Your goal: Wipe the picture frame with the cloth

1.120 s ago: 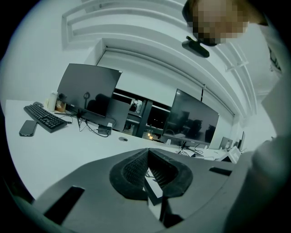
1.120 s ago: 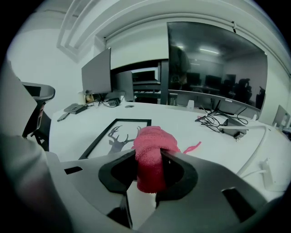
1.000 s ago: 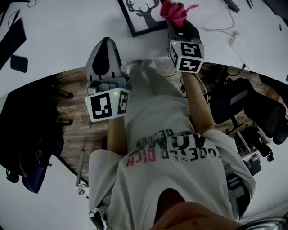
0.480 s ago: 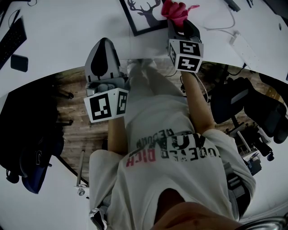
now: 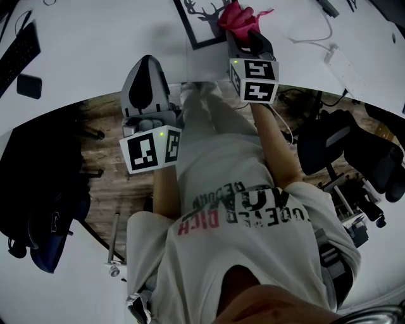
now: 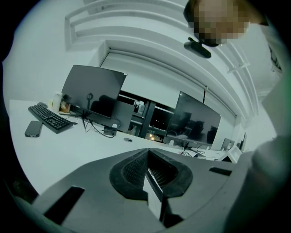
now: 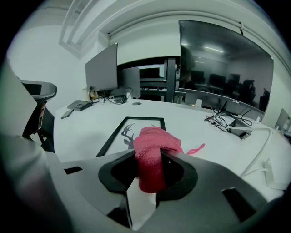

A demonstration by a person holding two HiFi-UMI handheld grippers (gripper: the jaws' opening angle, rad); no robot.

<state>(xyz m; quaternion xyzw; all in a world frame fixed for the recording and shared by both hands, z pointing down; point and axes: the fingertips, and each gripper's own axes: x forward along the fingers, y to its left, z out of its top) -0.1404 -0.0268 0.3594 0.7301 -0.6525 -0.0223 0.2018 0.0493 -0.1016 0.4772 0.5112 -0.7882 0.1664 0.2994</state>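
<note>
A black picture frame (image 5: 197, 24) with a deer silhouette lies flat on the white desk; the right gripper view shows the picture frame (image 7: 136, 125) just ahead of the jaws. My right gripper (image 5: 239, 28) is shut on a folded pink cloth (image 7: 152, 152), and the cloth (image 5: 235, 16) hangs over the frame's near right corner. Whether the cloth touches the frame I cannot tell. My left gripper (image 5: 144, 79) is held back at the desk's near edge, away from the frame. Its jaws are shut with nothing between them, the left gripper (image 6: 148, 170) pointing across the desk.
Monitors (image 6: 93, 93), a keyboard (image 6: 49, 118) and a phone (image 6: 33, 129) stand on the desk at the left. Cables and a white power strip (image 5: 342, 66) lie right of the frame. An office chair (image 5: 354, 155) stands at my right, a dark bag (image 5: 44, 209) on the floor at my left.
My right gripper has moved forward and to the left with the cloth, further over the picture frame. The left gripper has barely moved.
</note>
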